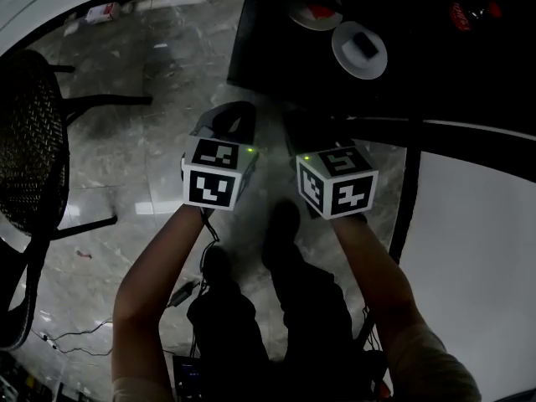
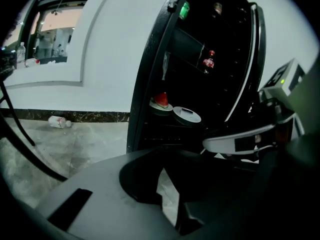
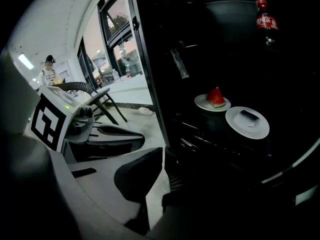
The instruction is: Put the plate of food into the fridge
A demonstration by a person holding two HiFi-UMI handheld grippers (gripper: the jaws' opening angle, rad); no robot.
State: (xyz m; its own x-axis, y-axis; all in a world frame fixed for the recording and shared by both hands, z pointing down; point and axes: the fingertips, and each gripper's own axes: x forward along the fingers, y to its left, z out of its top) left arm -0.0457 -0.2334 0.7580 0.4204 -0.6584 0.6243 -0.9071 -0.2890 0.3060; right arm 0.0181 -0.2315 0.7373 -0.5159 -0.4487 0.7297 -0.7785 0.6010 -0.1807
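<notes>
Judged the task all but done. Found two plates side by side on a shelf inside the fridge [image 1: 260,53], with its door swung open: a plate with a red wedge [image 3: 213,101] of what looked like watermelon, and a white plate [image 3: 247,121] bearing a small dark piece, nearer the fridge's open front. Could not tell the plate of food meant from the other, yet saw neither in any grip. Held the left gripper [image 2: 164,176] low in front of the fridge, jaws pinched tip to tip on nothing, only a sliver of floor showing behind them. Held the right gripper [image 3: 162,156] likewise in front of the fridge, jaws pressed together and empty. Reckoned little left beyond drawing both grippers clear of the fridge and swinging the door to. Turned then to writing. Made out a red label with white script on a cola bottle [image 3: 265,18], higher up in the fridge than the plates. Took the script for the Coca-Cola mark, though too small to spell out letter by letter. Saw bold black-and-white square patterns on the marker cubes [image 1: 218,174] in front of the fridge, with no letters among them. Spotted a floor bottle [image 2: 59,121] lying well to the left of the fridge at the foot of the wall, its label too blurred to read.
</notes>
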